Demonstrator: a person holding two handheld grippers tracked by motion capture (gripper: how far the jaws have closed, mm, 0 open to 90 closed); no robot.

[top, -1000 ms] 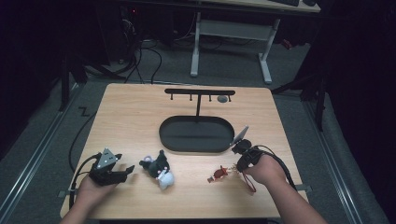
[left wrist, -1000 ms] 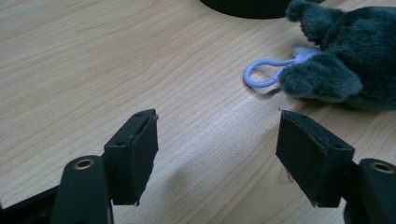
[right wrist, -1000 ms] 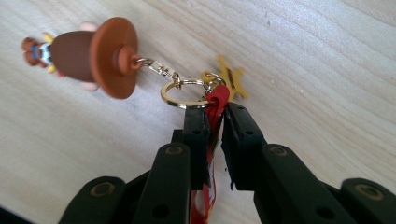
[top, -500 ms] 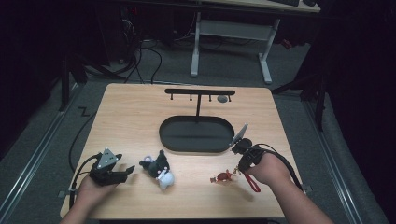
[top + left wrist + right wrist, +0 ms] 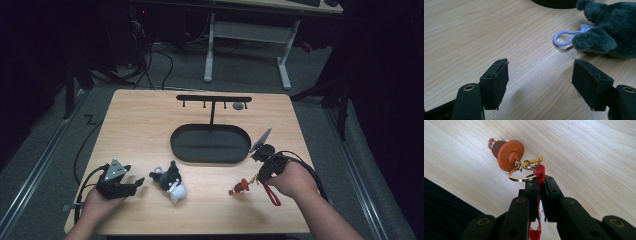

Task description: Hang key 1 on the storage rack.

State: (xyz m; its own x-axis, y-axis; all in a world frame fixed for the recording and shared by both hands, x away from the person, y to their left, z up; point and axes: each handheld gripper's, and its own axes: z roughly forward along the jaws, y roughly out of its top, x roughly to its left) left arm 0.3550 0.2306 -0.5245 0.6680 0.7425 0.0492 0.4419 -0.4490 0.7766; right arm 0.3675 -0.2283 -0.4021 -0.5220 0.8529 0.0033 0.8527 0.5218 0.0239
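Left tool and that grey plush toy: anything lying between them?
Only bare tabletop. In the left gripper view the open left tool faces the plush toy, with its pale blue clip loop nearest.

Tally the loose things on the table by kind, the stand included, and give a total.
Plush keychain toys: 1, the dark grey plush with a pale blue clip.
Figure keychains: 1, the orange-brown figure on a gold ring and red strap.
Hook stands with oval tray: 1, the black stand.
Small grey things hanging on the stand: 1.
Total: 4.
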